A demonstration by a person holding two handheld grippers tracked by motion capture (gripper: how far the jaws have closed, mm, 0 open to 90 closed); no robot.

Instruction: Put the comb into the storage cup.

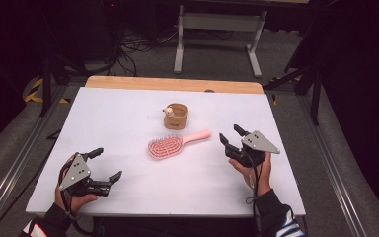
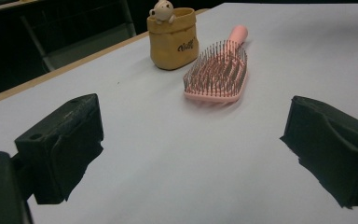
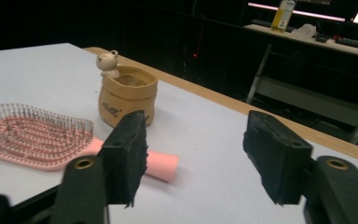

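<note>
**Reaching for the pink hairbrush: what might go wrong**

Lying flat near the middle of the white table (image 1: 128,197) is the pink hairbrush (image 1: 173,145), bristles up, with its handle (image 1: 197,135) sticking out toward the right gripper (image 1: 231,137). That gripper is close to the handle's end but not touching it. Its tongs are partly open, with nothing between them. If they close a little off to one side, I think a pad could bump the handle and spin the brush away. The handle looks smooth and thin, so it might also slip out and drop.

Just behind the brush stands a small tan bag-shaped cup (image 1: 176,116) with a tiny bear (image 1: 169,111) peeking over its rim. A brush swung too fast could knock this light cup over.

The left gripper (image 1: 107,163) hovers well apart, near the table's front corner. Its tongs are wide and empty.

Dark curly writing (image 2: 187,45) is on the cup's front. It is too small and blurry to read.
</note>
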